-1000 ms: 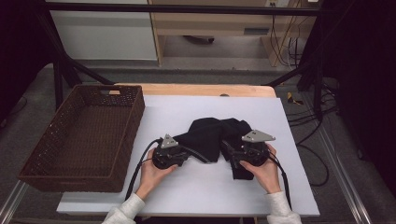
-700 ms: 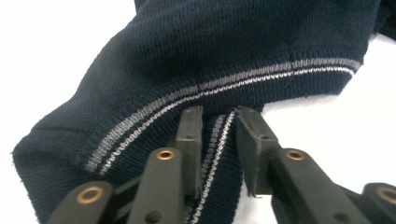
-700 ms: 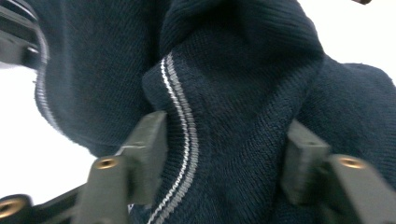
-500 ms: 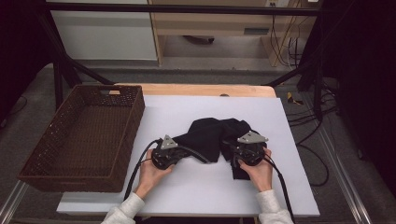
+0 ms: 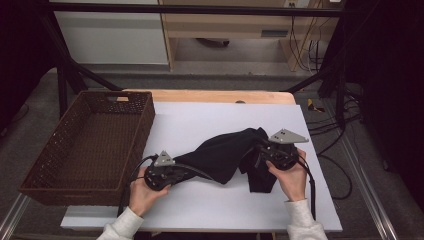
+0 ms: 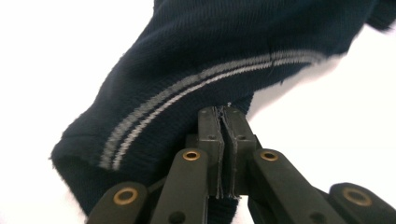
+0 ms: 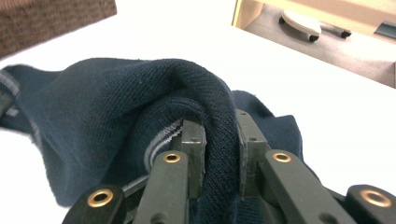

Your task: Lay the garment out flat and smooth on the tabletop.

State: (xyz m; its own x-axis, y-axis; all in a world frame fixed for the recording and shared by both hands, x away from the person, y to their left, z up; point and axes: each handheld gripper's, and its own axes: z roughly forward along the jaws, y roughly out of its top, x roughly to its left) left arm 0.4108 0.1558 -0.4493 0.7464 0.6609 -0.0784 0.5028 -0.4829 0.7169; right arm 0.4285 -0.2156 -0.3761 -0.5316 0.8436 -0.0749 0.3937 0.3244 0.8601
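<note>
Both grippers have just closed on the dark sweater [image 5: 225, 155]: the left gripper [image 5: 172, 172] pinches its striped edge, the right gripper [image 5: 265, 155] clamps a thick fold. Lifting and spreading it looks underway; next likely comes carrying it toward the basket [image 5: 60, 165].

Matt ribbed-knit dark cloth garment [image 5: 225, 152] (grey stripes), rough woven wicker basket [image 5: 92, 145]

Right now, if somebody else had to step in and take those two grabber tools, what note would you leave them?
Left gripper: shut on an edge of the dark knit garment, near its grey stripes.
Right gripper: shut on a thick fold of the same garment.
The garment hangs stretched between the two, partly lifted off the white table.
The brown wicker basket stands at the table's left, with nothing in it.
Done: both grips taken.
Left: probably spreading or folding the garment, perhaps then into the basket.
</note>
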